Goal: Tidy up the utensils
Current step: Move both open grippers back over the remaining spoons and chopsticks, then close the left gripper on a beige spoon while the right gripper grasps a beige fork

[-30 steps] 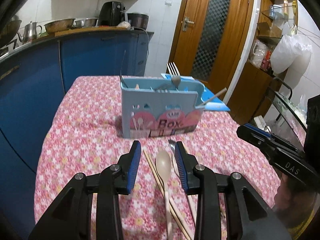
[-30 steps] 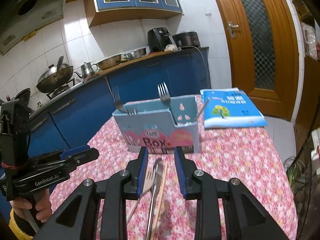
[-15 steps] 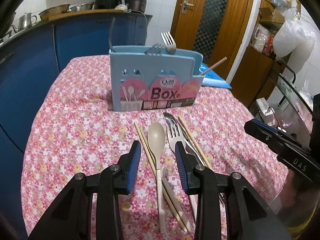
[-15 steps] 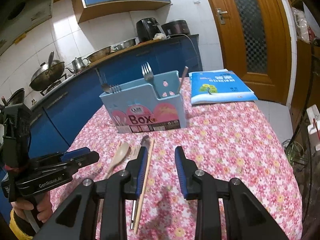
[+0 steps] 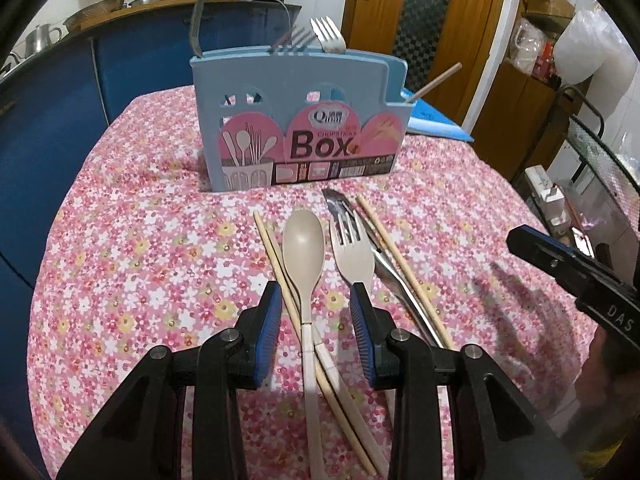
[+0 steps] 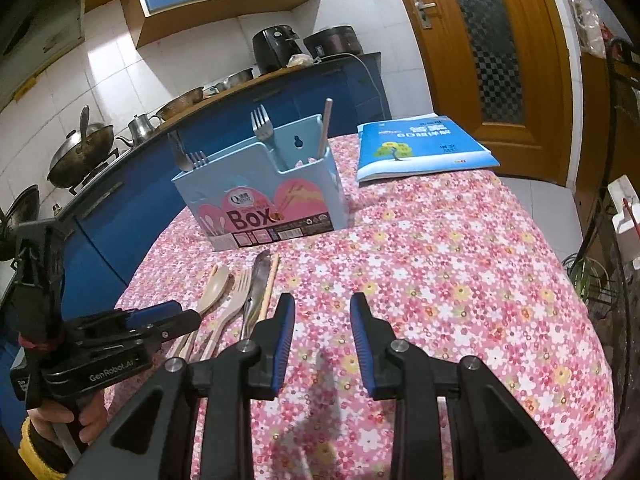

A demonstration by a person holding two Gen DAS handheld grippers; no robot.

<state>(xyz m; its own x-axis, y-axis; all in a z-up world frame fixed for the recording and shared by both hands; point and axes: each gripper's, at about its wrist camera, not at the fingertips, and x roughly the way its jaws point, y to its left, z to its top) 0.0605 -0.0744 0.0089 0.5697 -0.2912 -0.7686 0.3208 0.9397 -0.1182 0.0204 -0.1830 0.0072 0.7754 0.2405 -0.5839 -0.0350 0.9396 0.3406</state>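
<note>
Since the loose utensils lie in a row on the tablecloth (image 5: 132, 240) just before the blue utensil box (image 5: 298, 120), we hover our left gripper (image 5: 314, 316) wide open astride the beige spoon (image 5: 303, 248) handle, gripping nothing; our right gripper (image 6: 322, 328) waits agape, empty, beside them.
</note>
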